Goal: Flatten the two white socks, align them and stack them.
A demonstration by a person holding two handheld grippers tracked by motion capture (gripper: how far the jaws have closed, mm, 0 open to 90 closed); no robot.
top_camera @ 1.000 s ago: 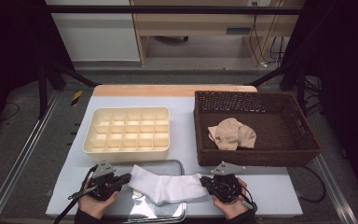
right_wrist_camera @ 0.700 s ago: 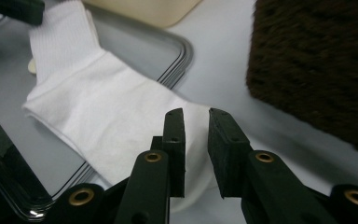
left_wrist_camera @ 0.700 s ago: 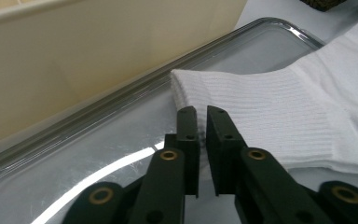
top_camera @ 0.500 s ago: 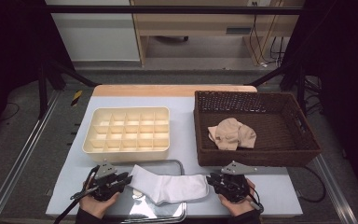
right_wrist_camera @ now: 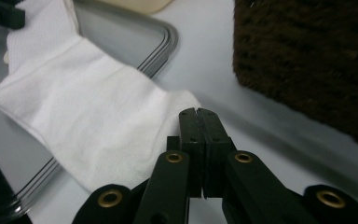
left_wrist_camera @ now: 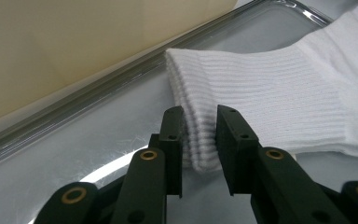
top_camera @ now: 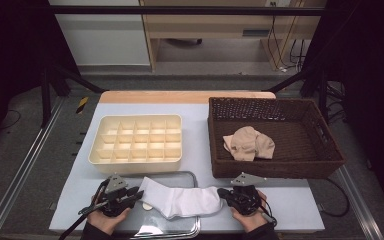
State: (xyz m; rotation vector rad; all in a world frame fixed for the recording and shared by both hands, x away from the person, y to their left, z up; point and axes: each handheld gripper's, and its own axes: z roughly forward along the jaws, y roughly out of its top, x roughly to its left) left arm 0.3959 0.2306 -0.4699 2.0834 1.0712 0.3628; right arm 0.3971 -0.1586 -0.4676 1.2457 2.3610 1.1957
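- White ribbed sock (top_camera: 180, 199) lies across the steel tray (top_camera: 190, 176), stretched between both grippers.
- Left gripper (left_wrist_camera: 200, 135): jaws have just been opening; the cuff sits between the fingers, pads slack, released.
- Right gripper (right_wrist_camera: 199, 122): jaws have just closed, clenched together beside the toe end, apparently gripping nothing.
- Judgement: sock set down flat; folding presumably next.

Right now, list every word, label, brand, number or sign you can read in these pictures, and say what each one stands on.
None can be read.
White sock: plain ribbed knit, no print.
Cream divider box: no marking.
Brown basket and the beige cloth in it: no label.
Metal tray: bare.
Yellow and black thing on the floor: too small to read.
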